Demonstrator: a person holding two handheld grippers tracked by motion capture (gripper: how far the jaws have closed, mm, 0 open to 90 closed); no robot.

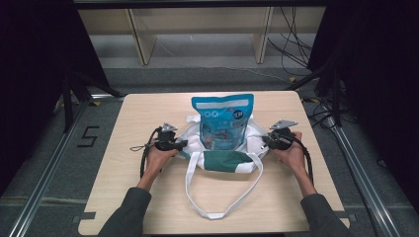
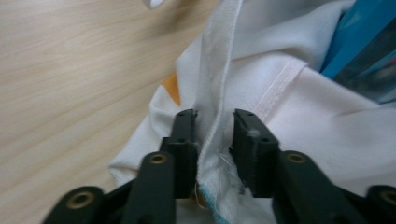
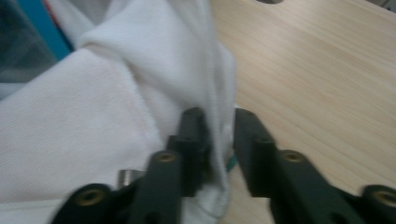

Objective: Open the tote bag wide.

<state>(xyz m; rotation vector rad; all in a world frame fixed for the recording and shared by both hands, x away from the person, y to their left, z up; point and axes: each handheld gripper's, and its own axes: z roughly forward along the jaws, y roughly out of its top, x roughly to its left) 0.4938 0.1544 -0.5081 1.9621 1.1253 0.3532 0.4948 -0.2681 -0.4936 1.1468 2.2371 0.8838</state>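
A white tote bag with a green band (image 1: 222,161) lies in the middle of the table, and a blue snack pouch (image 1: 223,121) stands upright in its mouth. My left gripper (image 1: 184,144) is at the bag's left side, with its jaws closed on the white hem (image 2: 215,126). My right gripper (image 1: 265,139) is at the bag's right side and pinches a fold of white cloth (image 3: 219,123). White bag fabric (image 2: 317,121) (image 3: 70,116) spreads out beyond the jaws. The pouch's blue edge (image 2: 359,51) (image 3: 28,28) shows behind it.
The bag's long white handle (image 1: 217,215) loops toward the table's near edge. The light wooden table (image 1: 301,197) has bare surface on both sides of the bag. Wooden shelving legs and cables stand on the floor beyond the far edge.
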